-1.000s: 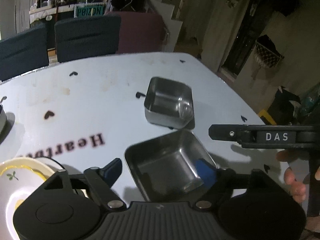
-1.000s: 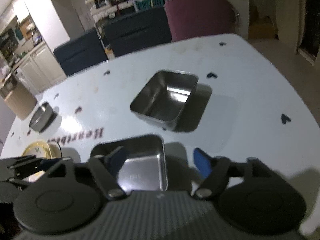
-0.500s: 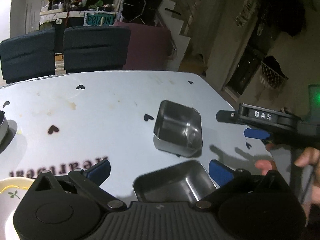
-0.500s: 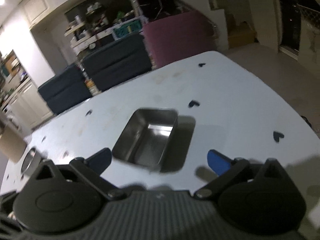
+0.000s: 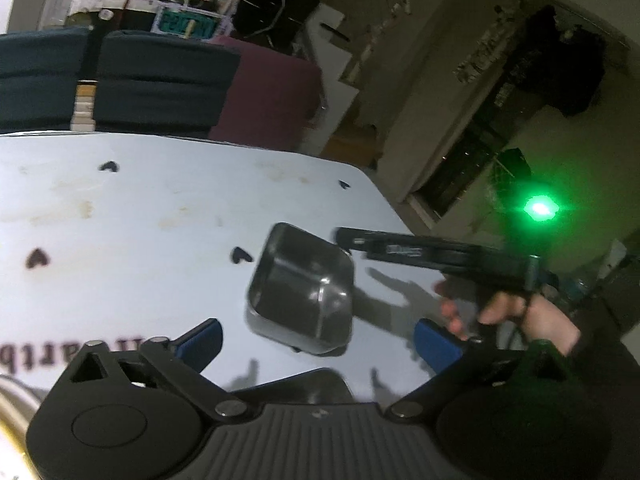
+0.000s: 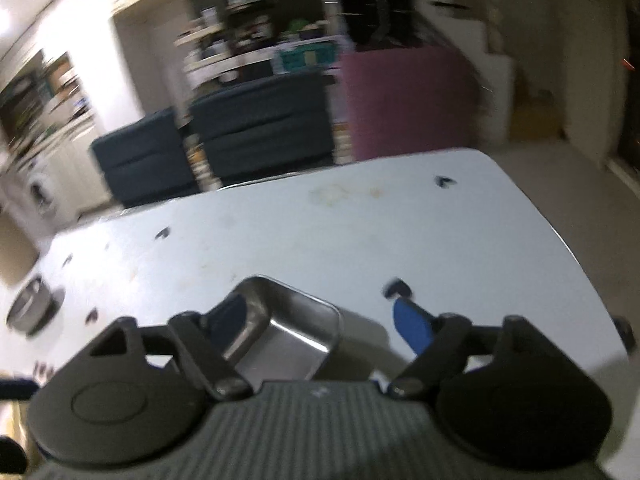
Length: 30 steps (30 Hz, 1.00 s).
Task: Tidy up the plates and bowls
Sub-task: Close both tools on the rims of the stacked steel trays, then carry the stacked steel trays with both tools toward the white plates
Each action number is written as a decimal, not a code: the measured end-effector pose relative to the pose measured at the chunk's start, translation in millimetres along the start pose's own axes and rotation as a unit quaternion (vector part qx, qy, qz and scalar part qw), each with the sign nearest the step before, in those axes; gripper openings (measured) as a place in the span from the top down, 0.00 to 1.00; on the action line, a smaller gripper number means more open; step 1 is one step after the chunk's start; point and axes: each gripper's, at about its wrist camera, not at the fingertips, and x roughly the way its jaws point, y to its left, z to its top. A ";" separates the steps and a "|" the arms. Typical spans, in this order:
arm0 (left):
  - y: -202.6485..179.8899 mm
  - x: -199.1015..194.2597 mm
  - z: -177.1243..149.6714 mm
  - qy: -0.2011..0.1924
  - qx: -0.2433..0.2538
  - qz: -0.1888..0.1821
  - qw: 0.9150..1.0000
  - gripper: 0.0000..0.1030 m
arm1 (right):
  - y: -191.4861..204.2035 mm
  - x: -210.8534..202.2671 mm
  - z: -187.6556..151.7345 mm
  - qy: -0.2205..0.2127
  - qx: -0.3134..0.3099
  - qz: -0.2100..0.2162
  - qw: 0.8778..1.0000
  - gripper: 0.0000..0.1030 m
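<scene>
Dark upside-down letters on the white table, cut off, sign behind unreadable

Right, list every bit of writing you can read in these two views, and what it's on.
"artb": upside-down dark letters printed on the white table, cut off at the left wrist view's left edge.
Teal sign on the far shelf: too blurred to read.
Label on the right gripper: blurred, unreadable.
</scene>
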 end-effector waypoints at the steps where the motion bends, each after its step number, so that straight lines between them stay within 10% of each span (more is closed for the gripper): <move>1: -0.9 5.8 1.8 0.006 0.002 -0.003 1.000 0.10 | 3.6 6.2 4.0 0.008 -0.021 0.003 1.000 0.28; 13: 14.7 33.0 2.2 0.048 -0.004 0.013 0.999 0.29 | 37.4 60.5 24.3 0.108 -0.167 -0.020 0.980 0.67; 30: 53.4 21.9 15.2 0.020 -0.065 0.069 0.995 0.58 | 27.0 30.0 -0.7 0.114 -0.020 -0.028 0.993 0.96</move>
